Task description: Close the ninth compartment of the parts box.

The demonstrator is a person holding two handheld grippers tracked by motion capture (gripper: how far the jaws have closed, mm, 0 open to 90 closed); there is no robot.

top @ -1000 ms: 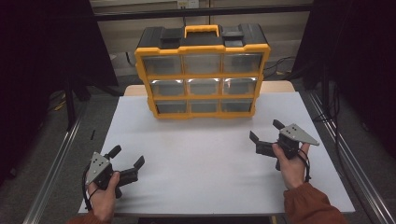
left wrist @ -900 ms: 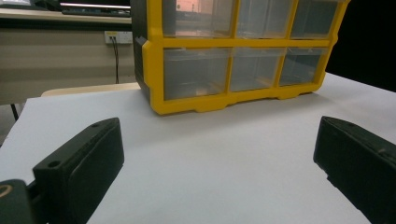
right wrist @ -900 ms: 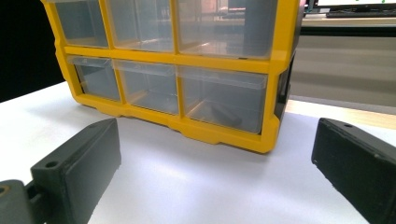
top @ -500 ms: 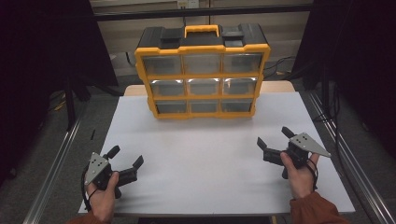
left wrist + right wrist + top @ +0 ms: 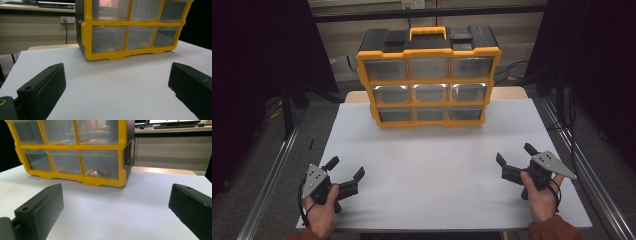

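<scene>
High view — yellow-framed organizer (image 5: 429, 80) upright, nine clear drawers; both hand-held grippers released, well apart.

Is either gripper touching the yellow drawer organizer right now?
No, the left gripper and right gripper sit apart from the organizer.
</scene>
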